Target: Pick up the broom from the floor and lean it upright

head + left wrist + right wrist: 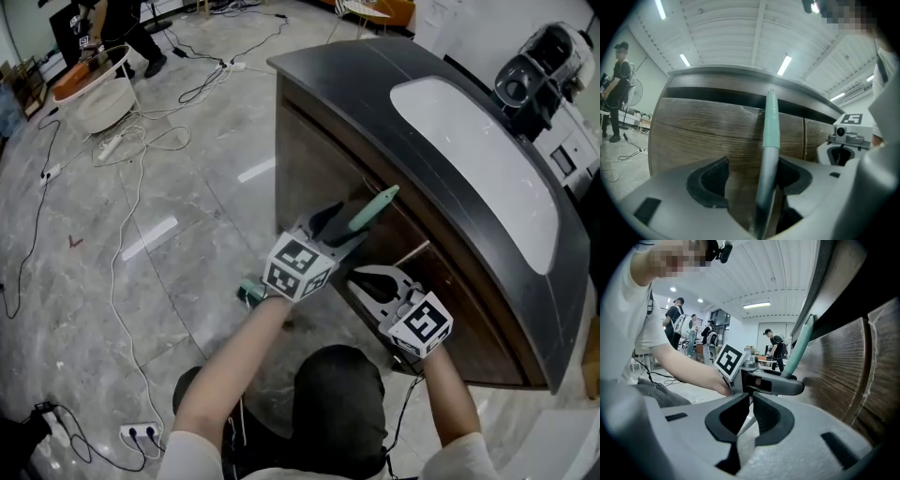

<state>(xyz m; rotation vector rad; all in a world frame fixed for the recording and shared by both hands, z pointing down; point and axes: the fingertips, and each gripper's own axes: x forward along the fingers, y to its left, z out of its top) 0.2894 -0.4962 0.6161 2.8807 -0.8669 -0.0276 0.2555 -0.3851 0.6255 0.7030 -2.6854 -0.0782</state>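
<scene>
The broom stands nearly upright, its grey and teal handle (769, 126) leaning on the wood front of the dark counter (319, 159). The teal handle tip (375, 208) rests below the counter's edge, and the teal broom head (251, 292) sits on the floor. My left gripper (339, 225) is open around the handle; in the left gripper view (750, 176) the handle stands close to the right pad, with a gap at the left pad. My right gripper (361, 277) is just right of it, its jaws shut (751, 411), apart from the handle (799, 350).
The curved counter has a white inset top (469, 141) and fills the right side. Cables (131, 141) trail over the marble floor at left, with a power strip (141, 433) near my feet. A white tub (98, 94) and a person (122, 28) are far left.
</scene>
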